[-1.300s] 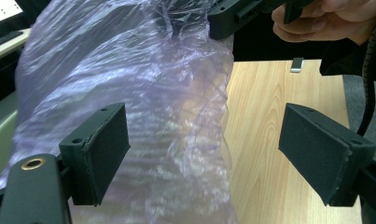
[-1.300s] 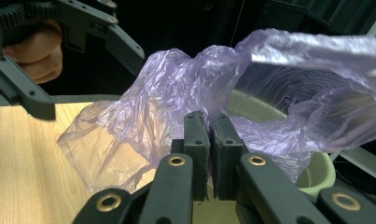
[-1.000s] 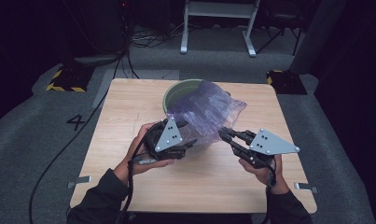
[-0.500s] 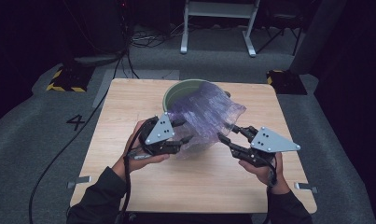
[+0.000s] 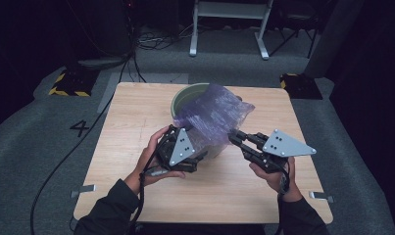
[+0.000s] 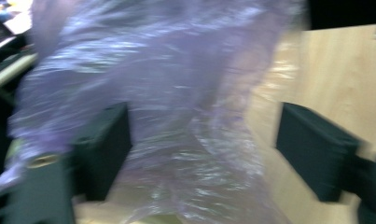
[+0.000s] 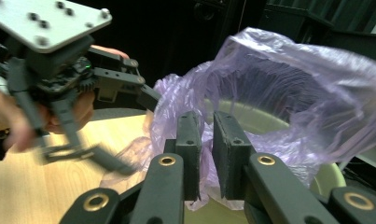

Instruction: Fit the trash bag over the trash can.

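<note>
Both hands reached forward over the bench (image 5: pixel 136 122), the left tool (image 5: pixel 199 157), just widened and spread around the purple plastic bag (image 5: pixel 212 117), which draped the green bucket (image 5: pixel 185 95) mid-bench, while the right tool (image 5: pixel 233 136) pinched its near edge.

The bag (image 5: pixel 213 117) is see-through purple. The bucket (image 5: pixel 185 95) is pale green. The table (image 5: pixel 131 122) is light wood. At ten o'clock, a block (image 5: pixel 67 84) has yellow and black stripes.
</note>
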`<state>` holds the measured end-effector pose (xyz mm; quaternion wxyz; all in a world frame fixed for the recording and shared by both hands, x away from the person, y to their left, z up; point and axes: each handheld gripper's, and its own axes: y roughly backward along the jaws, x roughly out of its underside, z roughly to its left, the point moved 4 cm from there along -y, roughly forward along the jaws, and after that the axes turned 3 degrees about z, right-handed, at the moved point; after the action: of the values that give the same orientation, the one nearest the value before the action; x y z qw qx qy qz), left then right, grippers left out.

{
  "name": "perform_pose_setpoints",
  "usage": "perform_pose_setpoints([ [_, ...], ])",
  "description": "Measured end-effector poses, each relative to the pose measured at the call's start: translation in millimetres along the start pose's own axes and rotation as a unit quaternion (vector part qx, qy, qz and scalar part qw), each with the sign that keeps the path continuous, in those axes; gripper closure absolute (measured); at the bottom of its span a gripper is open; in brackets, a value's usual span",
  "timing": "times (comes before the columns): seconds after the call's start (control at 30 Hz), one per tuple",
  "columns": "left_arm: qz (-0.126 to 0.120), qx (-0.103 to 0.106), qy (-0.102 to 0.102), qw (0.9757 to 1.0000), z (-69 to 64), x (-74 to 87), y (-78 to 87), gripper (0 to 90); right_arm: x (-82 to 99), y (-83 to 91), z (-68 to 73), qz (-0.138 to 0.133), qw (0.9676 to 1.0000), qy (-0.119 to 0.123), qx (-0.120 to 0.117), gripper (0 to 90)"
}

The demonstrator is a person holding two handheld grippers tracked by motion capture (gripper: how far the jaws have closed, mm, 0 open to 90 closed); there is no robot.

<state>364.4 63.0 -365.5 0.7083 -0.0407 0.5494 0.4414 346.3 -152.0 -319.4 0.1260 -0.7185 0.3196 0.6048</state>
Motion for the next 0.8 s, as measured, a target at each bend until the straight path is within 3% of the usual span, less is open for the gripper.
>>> perform_pose_setpoints([
  [0.13,0.000,0.006,0.011,0.9999,5.6,1.2,2.3,59.3,-1.5,0.4,2.0,-0.001,1.0000,0.001,-0.003,76.6],
  [0.23,0.008,-0.007,0.002,0.9999,10.0,3.7,5.4,72.1,-0.3,1.0,1.3,0.000,1.0000,-0.002,0.001,73.4],
  [0.3,0.001,-0.008,0.005,1.0000,13.7,3.8,7.6,79.8,0.7,1.0,1.2,0.001,1.0000,-0.003,-0.003,69.5],
  [0.37,-0.007,-0.007,0.015,0.9998,18.7,3.9,9.5,87.8,1.9,0.5,1.3,0.001,1.0000,0.001,0.001,59.2],
  [0.47,-0.010,0.004,0.026,0.9996,25.0,5.5,9.6,89.8,4.9,1.0,-0.3,0.003,1.0000,-0.006,-0.005,51.4],
  [0.53,-0.014,0.012,0.032,0.9993,27.2,6.1,9.9,89.8,8.1,2.6,-2.5,0.006,1.0000,-0.007,0.000,51.1],
  [0.57,-0.020,0.020,0.038,0.9989,26.9,5.8,10.7,89.4,9.7,3.5,-3.3,0.004,0.9999,-0.011,-0.004,54.8],
  [0.6,-0.029,0.029,0.039,0.9984,26.7,5.0,11.8,80.8,11.0,4.2,-4.0,0.004,0.9999,-0.013,-0.009,58.2],
  [0.63,-0.036,0.036,0.043,0.9978,25.6,4.0,13.2,66.4,11.8,4.5,-4.2,0.005,0.9999,-0.013,-0.008,67.2],
  [0.7,-0.041,0.036,0.047,0.9974,22.2,2.4,15.9,46.4,12.5,4.2,-3.4,0.004,0.9999,-0.009,-0.010,75.5],
  [0.73,-0.045,0.050,0.046,0.9967,19.2,1.8,16.9,36.3,12.4,3.5,-2.5,0.004,0.9999,-0.007,-0.013,79.7],
  [0.8,-0.035,0.061,0.039,0.9968,11.7,1.8,16.1,24.7,11.2,2.1,-1.1,0.005,1.0000,0.001,-0.008,85.3],
])
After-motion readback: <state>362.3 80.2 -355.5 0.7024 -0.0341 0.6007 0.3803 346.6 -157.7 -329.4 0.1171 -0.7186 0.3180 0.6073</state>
